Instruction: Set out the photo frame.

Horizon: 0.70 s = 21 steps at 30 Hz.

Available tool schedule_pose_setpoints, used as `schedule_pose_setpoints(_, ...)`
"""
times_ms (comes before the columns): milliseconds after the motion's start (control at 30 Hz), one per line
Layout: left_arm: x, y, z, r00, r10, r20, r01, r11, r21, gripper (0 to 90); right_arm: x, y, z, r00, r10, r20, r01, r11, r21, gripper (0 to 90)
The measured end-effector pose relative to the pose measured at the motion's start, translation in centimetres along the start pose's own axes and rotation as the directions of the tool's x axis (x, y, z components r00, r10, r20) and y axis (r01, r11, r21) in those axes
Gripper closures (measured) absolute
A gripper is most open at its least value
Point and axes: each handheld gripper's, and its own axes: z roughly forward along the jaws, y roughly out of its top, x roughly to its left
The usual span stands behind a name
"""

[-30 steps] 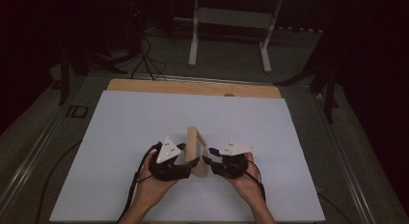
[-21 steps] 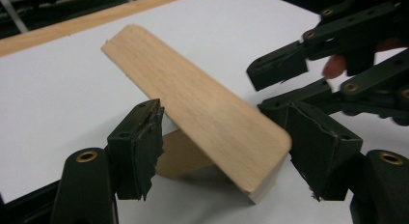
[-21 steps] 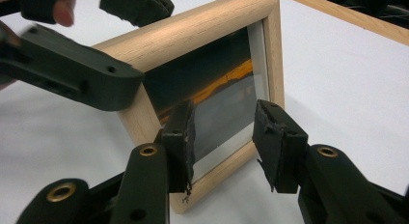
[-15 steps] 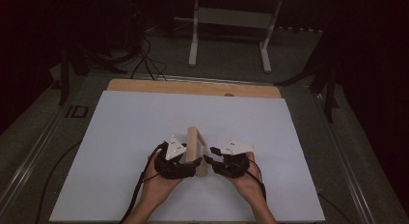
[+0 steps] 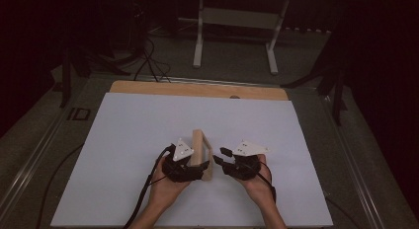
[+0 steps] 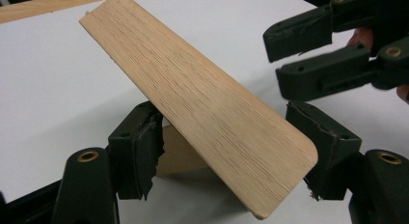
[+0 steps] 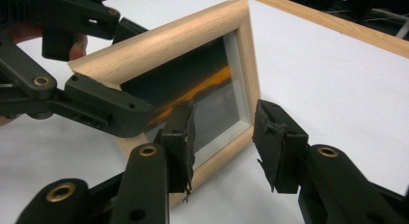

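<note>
**A small wooden picture frame stood on edge between our two grippers**

We saw, from the high view, a white table point(image 5: 123, 140) with a wooden picture frame point(image 5: 202, 152) upright on it, just toward six o'clock of the table's middle; our two hands came in from six o'clock, one on each side of the frame.

Our left gripper point(image 5: 190, 171) sat at the frame's nine o'clock side; in the left gripper view the frame's plain wooden back point(image 6: 202, 105) leaned across between the jaws, which stood apart with the frame's lower part between them; whether the pads pressed the wood we could not tell, so we judged this hand was steadying the frame rather than carrying it.

Our right gripper point(image 5: 225, 162) sat at three o'clock of the frame, just beside it; in the right gripper view its jaws stood apart and held nothing, pointing at the glazed front point(image 7: 212, 103), where a dark picture with an orange streak showed; the left gripper point(image 7: 103, 110) reached across that front; we judged the right hand was placed ready to share the hold.
</note>
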Motion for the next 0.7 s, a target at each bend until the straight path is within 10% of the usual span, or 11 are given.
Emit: schedule_pose_setpoints(700,0.76,0.08,-0.57,0.9983,0.058,0.000,-0.058,0.9982,-0.015,58.0,-0.60,0.51,-1.12,0.9991,0.014,0.039,-0.012,0.999,-0.047,61.0)
